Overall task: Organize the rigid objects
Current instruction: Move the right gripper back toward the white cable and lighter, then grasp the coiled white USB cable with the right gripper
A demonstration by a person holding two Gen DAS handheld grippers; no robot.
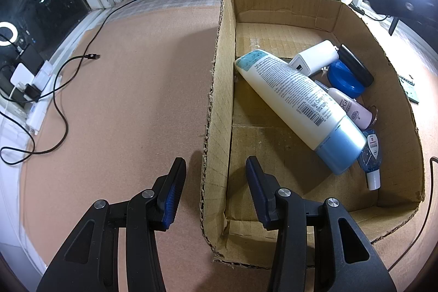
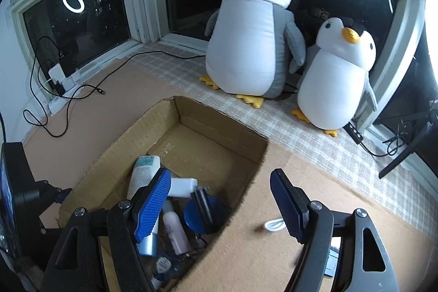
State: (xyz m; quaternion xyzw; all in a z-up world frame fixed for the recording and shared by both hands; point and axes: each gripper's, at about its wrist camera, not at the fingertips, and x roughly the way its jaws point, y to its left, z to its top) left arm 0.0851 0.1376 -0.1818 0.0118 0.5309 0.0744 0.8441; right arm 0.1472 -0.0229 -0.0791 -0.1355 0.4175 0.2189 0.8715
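Observation:
An open cardboard box (image 1: 219, 89) holds a white lotion bottle with a pale blue cap (image 1: 298, 100), a white charger (image 1: 314, 58), a black oblong case (image 1: 356, 64), a blue round jar (image 1: 343, 80), a pink bottle (image 1: 353, 108) and a small clear blue bottle (image 1: 372, 160). My left gripper (image 1: 215, 160) straddles the box's near left wall, jaws apart, pads off the cardboard. My right gripper (image 2: 220, 174) hovers open over the box's (image 2: 219, 116) right side, nothing between its fingers. Below it lie the black case (image 2: 204, 207), the charger (image 2: 183, 186) and the blue jar (image 2: 191, 215).
Two plush penguins (image 2: 246, 26) (image 2: 336, 73) stand on the checked cloth by the window, behind the box. A black cable (image 1: 60, 106) trails from a power strip (image 1: 30, 89) at the left. A white cable loop (image 2: 273, 225) lies on the brown board right of the box.

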